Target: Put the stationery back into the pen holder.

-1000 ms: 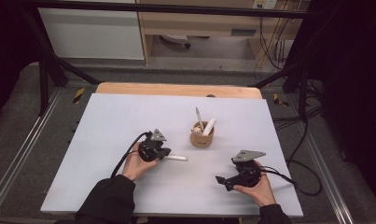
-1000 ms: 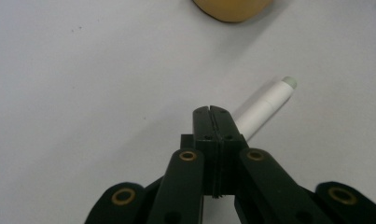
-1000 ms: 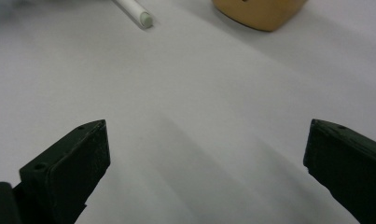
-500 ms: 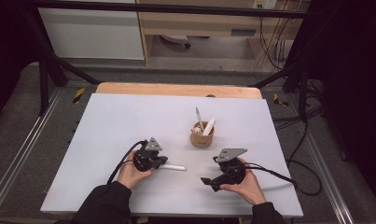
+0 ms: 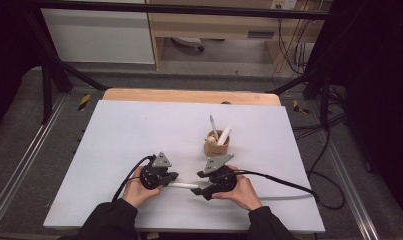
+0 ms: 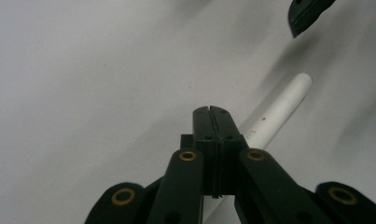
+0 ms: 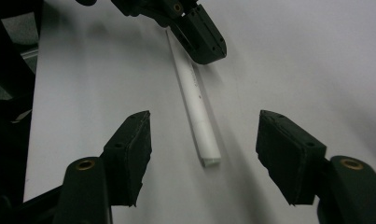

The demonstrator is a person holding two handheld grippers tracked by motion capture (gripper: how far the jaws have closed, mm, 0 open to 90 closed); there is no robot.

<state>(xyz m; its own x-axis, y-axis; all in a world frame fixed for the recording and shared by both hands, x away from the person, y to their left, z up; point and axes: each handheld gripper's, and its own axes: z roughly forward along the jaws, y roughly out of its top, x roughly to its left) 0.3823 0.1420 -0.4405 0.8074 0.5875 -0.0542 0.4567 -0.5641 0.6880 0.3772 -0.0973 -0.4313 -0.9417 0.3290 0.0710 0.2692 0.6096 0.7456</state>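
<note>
- On table (image 5: 139, 125): white top, wood edge along far side, dark floor & frame rails around.
- Near front edge, centre: two hands in dark sleeves, one gripper each, tips facing each other w/ pen between.
- L gripper (image 5: 173, 177): jaws clamped tight on one end of pen; in L gripper view (image 6: 212, 114) jaws pressed together, pen barrel running out past them up & to right.
- R gripper (image 5: 198, 190): just beside pen's free end; in R gripper view (image 7: 203, 130) jaws apart, have just been closing, pads either side of pen tip but not touching it. Not gripping anything.
- Cables: black, trailing from each gripper; R one running off toward table's right edge.
- Cup (image 5: 216, 146): small, brown, beyond R gripper, apart from it; holds two upright sticks, one white, one darker & pointed.
- Pen (image 5: 182, 185): white, slim, lying about level just above table top, between both grippers; seen along its length in R gripper view (image 7: 195, 102), blunt end nearest camera, far end in L jaws; tiny print on barrel, unreadable.
</note>
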